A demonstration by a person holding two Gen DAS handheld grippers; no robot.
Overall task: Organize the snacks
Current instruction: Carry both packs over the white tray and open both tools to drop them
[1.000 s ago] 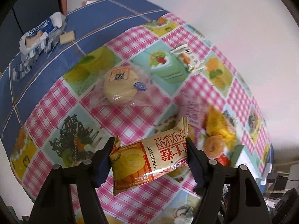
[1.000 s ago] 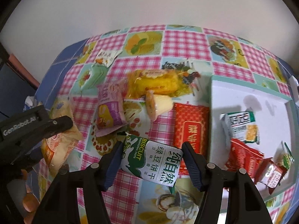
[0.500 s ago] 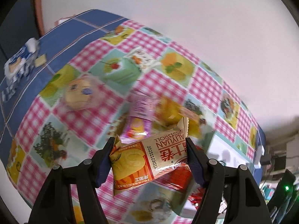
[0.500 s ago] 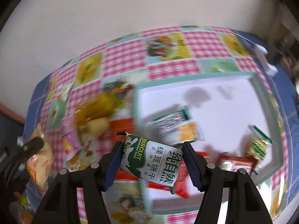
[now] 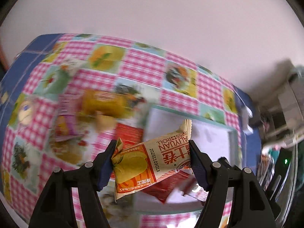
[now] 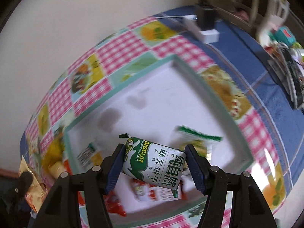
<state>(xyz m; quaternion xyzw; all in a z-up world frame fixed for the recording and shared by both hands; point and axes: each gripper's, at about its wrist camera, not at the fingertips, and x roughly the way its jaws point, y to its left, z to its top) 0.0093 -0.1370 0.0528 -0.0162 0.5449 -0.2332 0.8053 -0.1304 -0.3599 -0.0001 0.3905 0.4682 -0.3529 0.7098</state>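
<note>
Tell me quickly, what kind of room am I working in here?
Probably a home room: a table under a patchwork checked tablecloth against a plain wall, scattered snack packets, a white tray, household clutter beyond.

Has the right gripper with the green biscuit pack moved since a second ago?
Yes. The right gripper carried the biscuit pack from over the checked cloth to over the white tray.

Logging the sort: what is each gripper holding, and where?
Left gripper: Swiss roll packet, pinched at both ends. Right gripper: green biscuit packet, likewise.
</note>
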